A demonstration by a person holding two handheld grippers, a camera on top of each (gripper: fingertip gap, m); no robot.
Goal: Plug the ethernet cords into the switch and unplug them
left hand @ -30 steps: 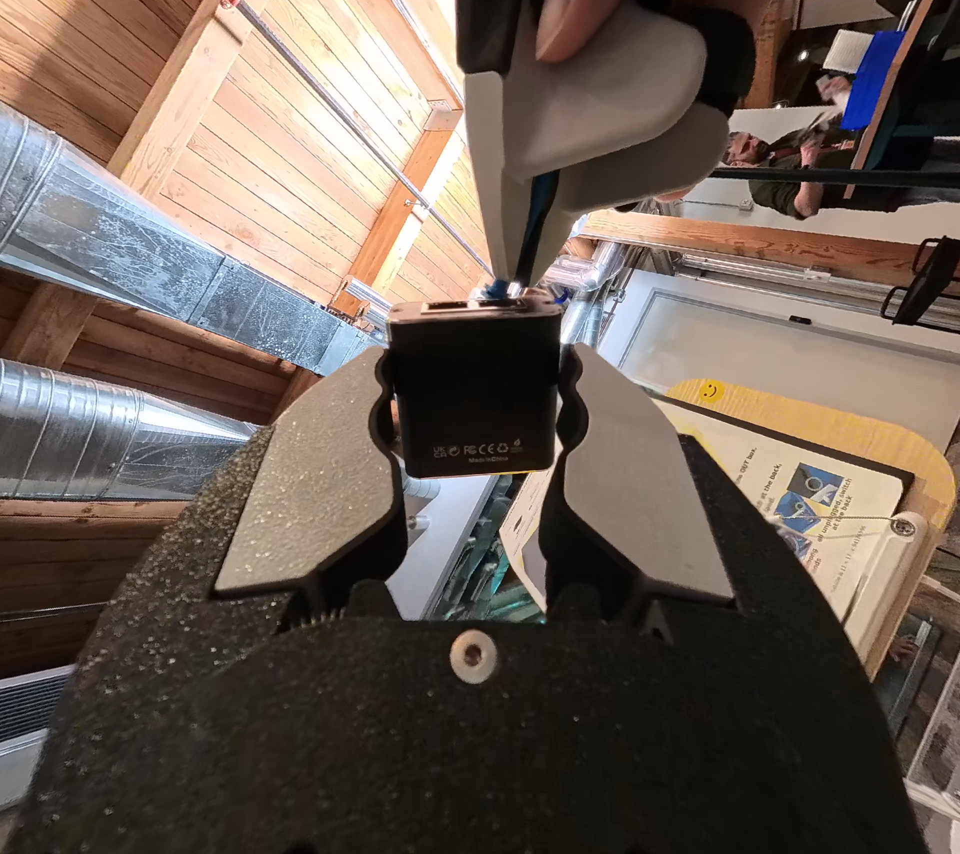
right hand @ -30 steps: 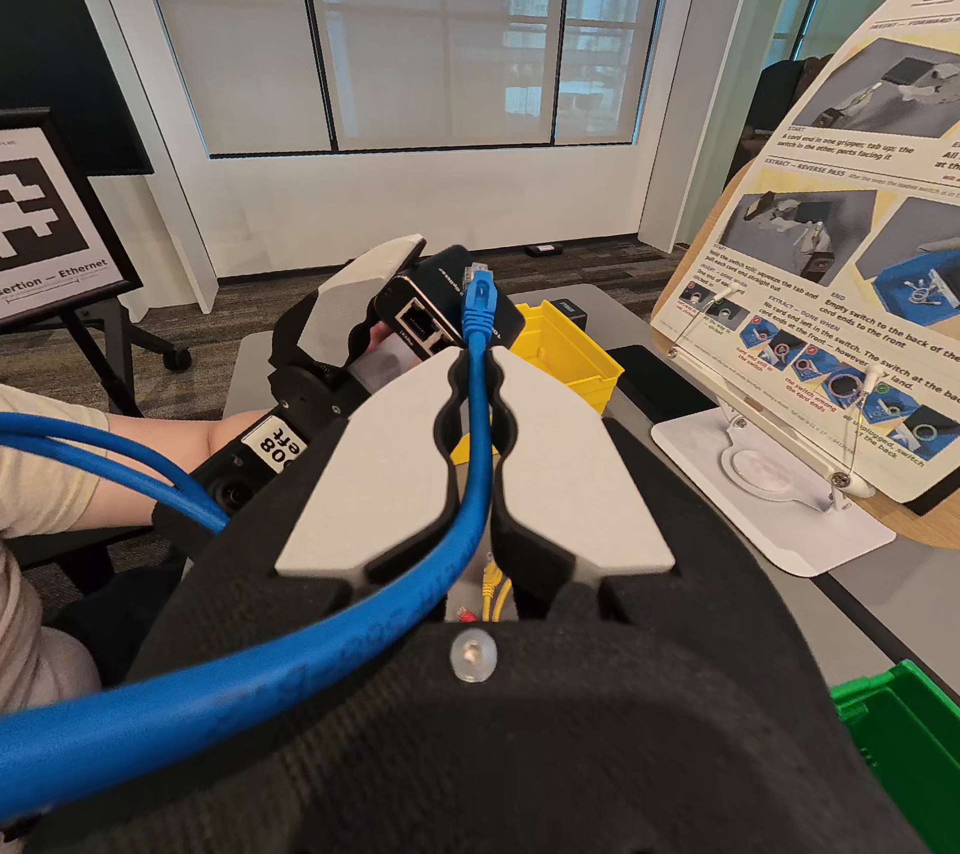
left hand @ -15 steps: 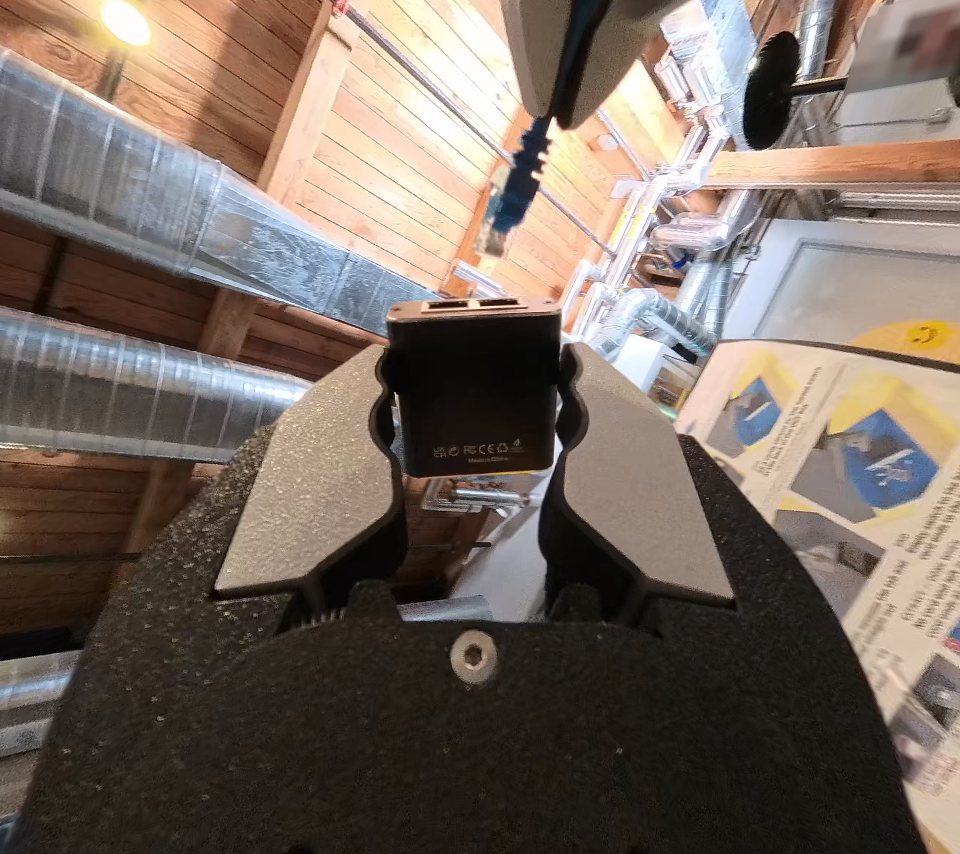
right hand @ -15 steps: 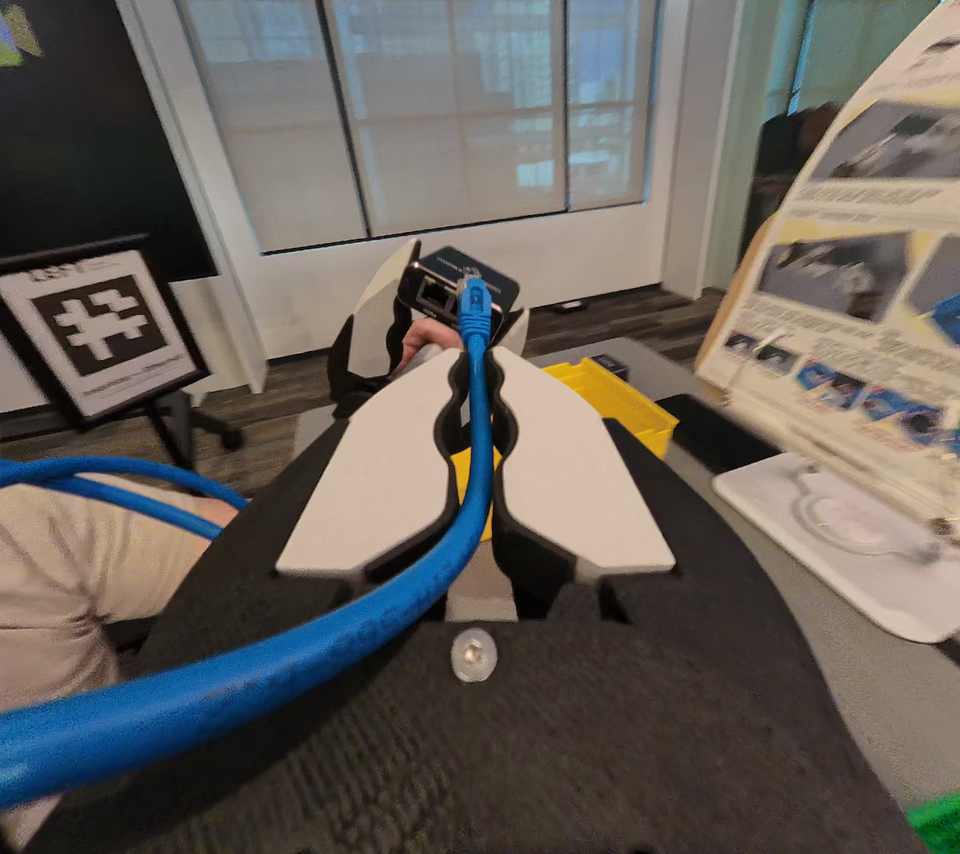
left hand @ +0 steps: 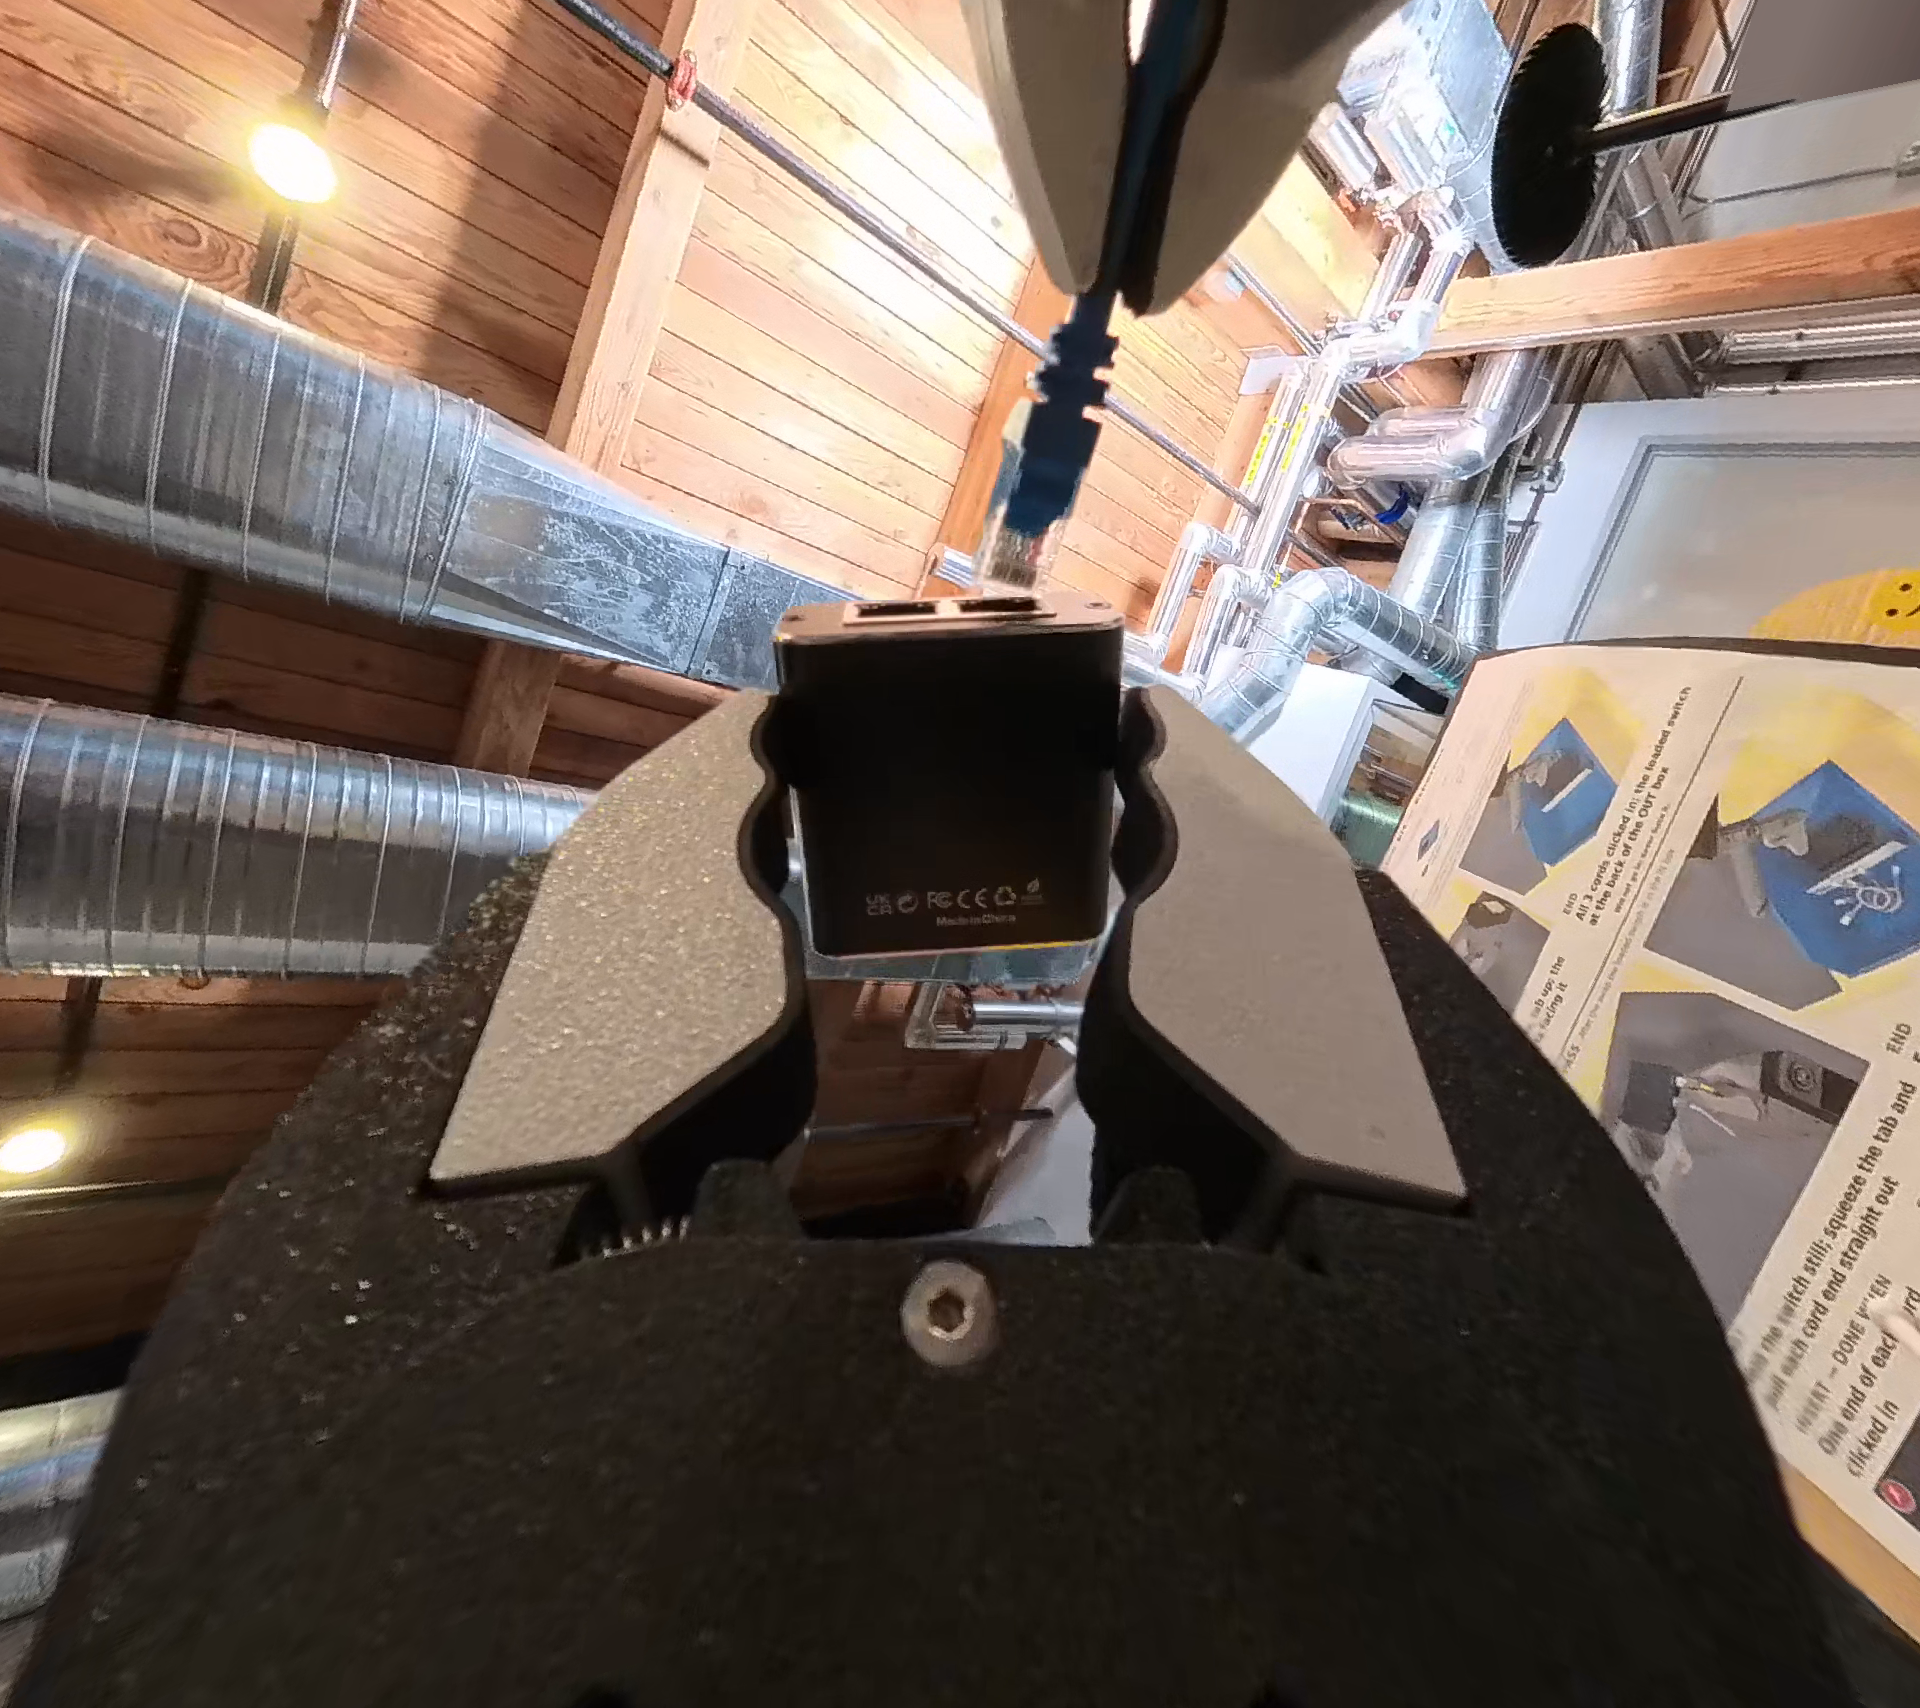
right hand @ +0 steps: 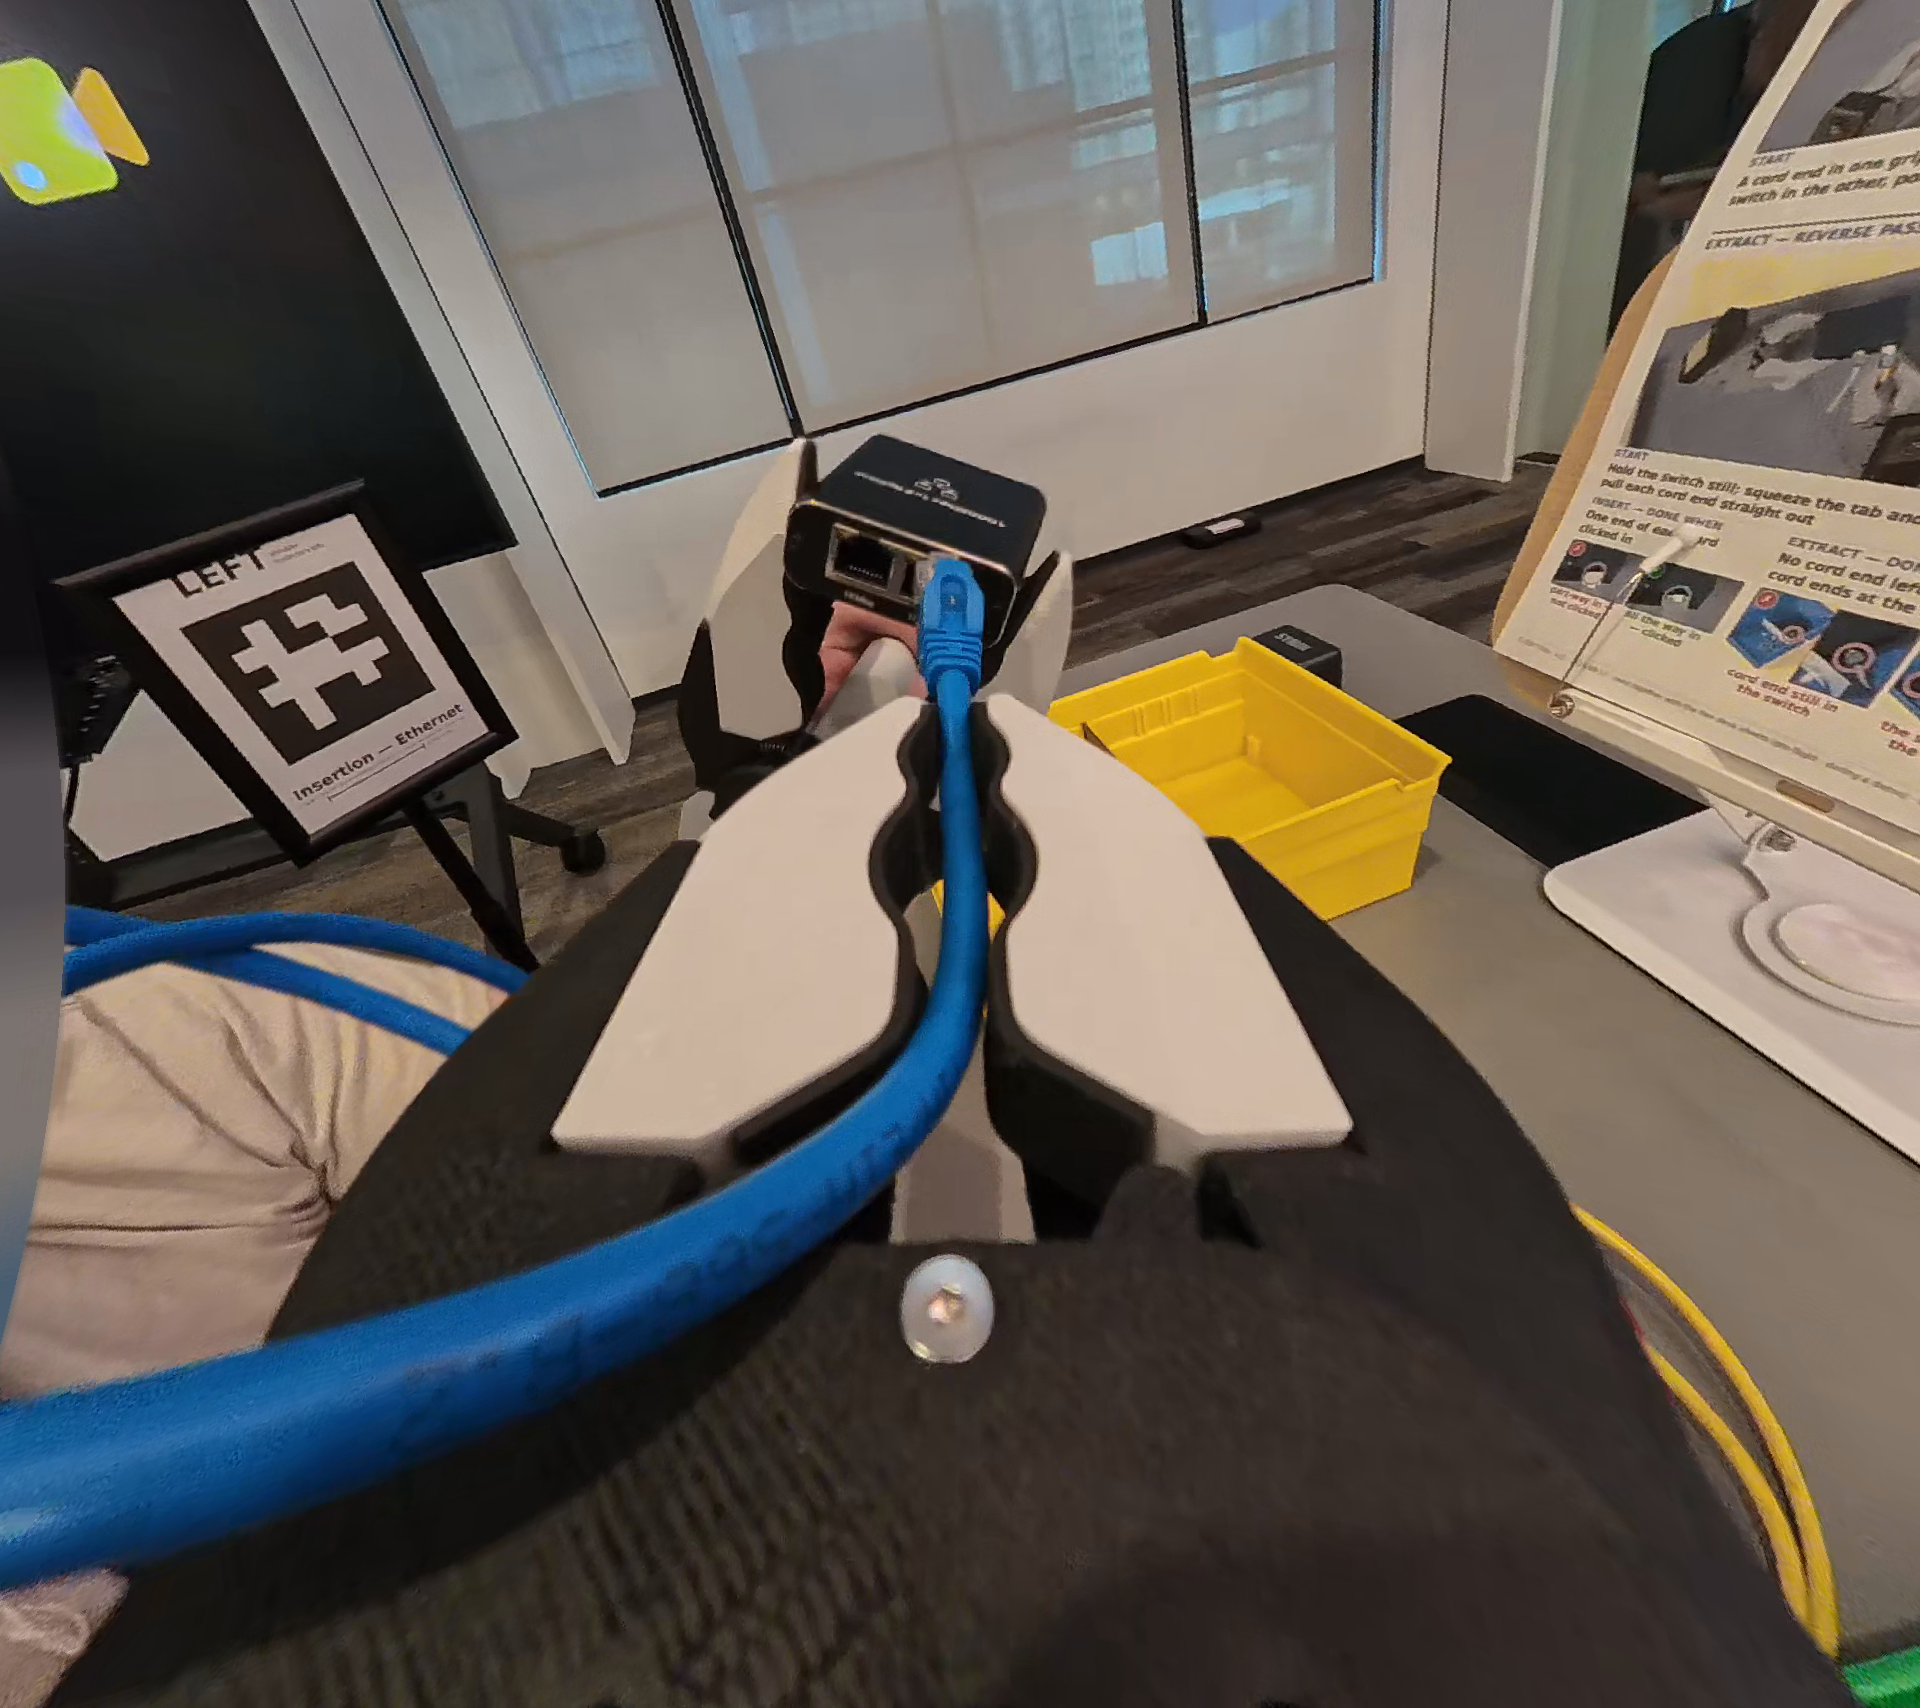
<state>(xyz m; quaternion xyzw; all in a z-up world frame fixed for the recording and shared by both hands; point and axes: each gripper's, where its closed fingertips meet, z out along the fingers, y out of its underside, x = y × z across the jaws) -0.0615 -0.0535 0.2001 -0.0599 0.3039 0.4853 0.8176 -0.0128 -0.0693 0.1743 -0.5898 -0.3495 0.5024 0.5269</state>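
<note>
Two grippers meet at centre frame. In the left wrist view, the left gripper (left hand: 951,827) has its dark fingers closed against the sides of the black switch (left hand: 951,806), whose two ports face the top of the frame. The right gripper (right hand: 961,723), seen in the right wrist view, pinches the blue ethernet cord (right hand: 961,837) between nearly closed white fingers, its plug (right hand: 948,614) projecting toward the upper centre, just short of the right-hand port and apparently not yet seated. A yellow bin (right hand: 1262,775) stands right of centre on the grey table (right hand: 1558,1087), beside an instruction board (right hand: 1766,463); a yellow cord (right hand: 1756,1471) trails at lower right.

Judged step: insertion. It would go best with the switch held still, the plug squared to the port opening, and a straight push along the port axis until the latch engages.

Compared with half a second earlier, the plug sits lower in the left wrist view, closer to the ports, and the switch looms larger in the right wrist view.
</note>
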